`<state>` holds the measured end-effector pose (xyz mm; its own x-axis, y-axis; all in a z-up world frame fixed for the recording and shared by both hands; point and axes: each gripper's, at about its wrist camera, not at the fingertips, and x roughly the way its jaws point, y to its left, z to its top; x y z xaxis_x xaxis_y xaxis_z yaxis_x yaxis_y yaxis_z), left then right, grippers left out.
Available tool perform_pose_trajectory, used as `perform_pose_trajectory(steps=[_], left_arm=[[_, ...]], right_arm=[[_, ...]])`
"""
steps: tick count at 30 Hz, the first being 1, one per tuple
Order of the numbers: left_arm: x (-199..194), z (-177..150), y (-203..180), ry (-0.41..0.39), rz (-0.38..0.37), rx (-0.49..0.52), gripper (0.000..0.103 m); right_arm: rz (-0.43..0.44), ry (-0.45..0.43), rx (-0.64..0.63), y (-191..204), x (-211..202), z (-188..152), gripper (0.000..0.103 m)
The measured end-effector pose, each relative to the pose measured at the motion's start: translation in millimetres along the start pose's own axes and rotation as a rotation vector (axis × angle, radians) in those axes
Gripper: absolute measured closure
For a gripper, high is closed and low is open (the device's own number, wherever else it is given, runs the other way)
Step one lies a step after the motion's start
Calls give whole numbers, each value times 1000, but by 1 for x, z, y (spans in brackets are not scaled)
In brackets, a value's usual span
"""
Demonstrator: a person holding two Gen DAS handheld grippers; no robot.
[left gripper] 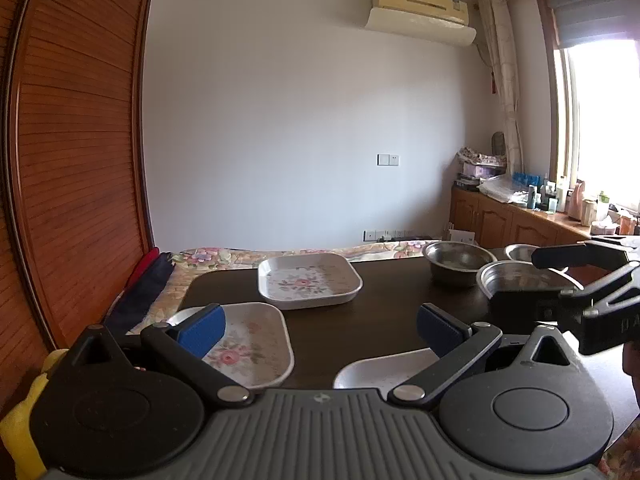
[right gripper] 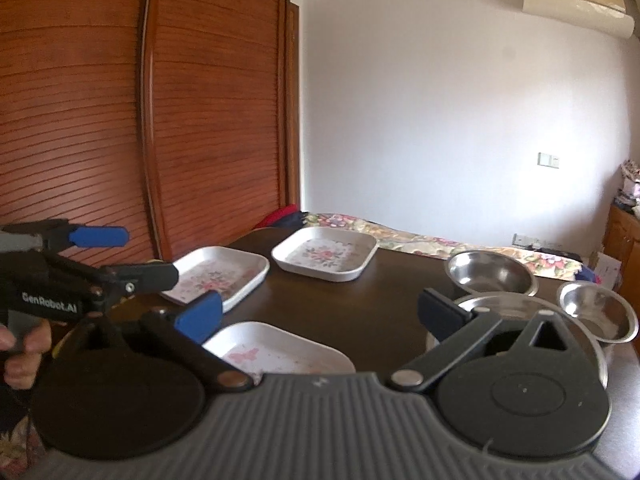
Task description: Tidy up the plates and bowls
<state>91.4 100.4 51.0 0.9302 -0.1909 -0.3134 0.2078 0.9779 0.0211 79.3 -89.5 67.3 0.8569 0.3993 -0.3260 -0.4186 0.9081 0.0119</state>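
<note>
Three white square floral plates lie apart on the dark table (left gripper: 388,292): a far plate (left gripper: 309,280) (right gripper: 325,259), a left plate (left gripper: 244,344) (right gripper: 218,276) and a near plate (left gripper: 384,370) (right gripper: 280,350). Three steel bowls stand at the right: a far bowl (left gripper: 458,260) (right gripper: 490,272), a near bowl (left gripper: 520,276) (right gripper: 504,304) and a small bowl (left gripper: 520,252) (right gripper: 596,312). My left gripper (left gripper: 320,324) is open and empty above the left and near plates. My right gripper (right gripper: 320,316) is open and empty above the table, between the near plate and the near bowl.
A wooden slatted wardrobe (left gripper: 76,152) stands at the left. A bed with a floral cover (right gripper: 440,246) lies behind the table. A wooden cabinet (left gripper: 516,220) with clutter stands under the window at the right. The other gripper shows at each view's side.
</note>
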Motion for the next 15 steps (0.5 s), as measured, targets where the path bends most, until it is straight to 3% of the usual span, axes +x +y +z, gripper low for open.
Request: perform_pose_trajectory(steps=[12, 15], left_arm=[[34, 15, 58, 97, 4, 9, 0], [47, 16, 74, 132, -2, 13, 8]], right_arm=[[69, 66, 71, 12, 53, 28, 1], [94, 98, 64, 19, 69, 32, 15]])
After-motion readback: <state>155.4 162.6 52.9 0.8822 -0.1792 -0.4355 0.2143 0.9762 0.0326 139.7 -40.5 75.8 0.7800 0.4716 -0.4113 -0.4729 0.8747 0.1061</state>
